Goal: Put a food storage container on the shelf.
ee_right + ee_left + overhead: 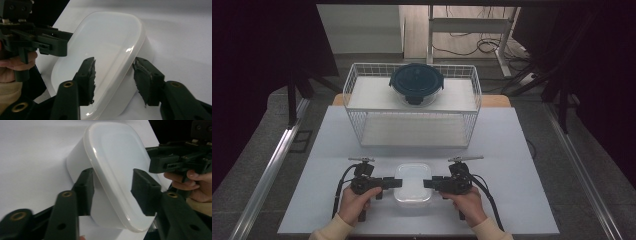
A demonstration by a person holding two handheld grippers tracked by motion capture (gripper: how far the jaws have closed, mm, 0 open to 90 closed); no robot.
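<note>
A white, lidded plastic container (413, 196) lies on the white table near the front edge. My left gripper (398, 183) comes at it from the left, my right gripper (427, 183) from the right, each held in a hand. In the left gripper view the jaws straddle the container's (112, 150) near rim, one beside the wall and one over the lid; the left gripper (112, 187) is part open. The right gripper (113, 72) straddles the opposite rim of the container (105, 32) the same way. I see no pad pressing on it.
A white wire rack (362, 80) stands at the back of the table (512, 200). A round container with a dark blue lid (416, 82) sits on its upper shelf. Dark curtains hang at both sides. Cables trail from both grippers.
</note>
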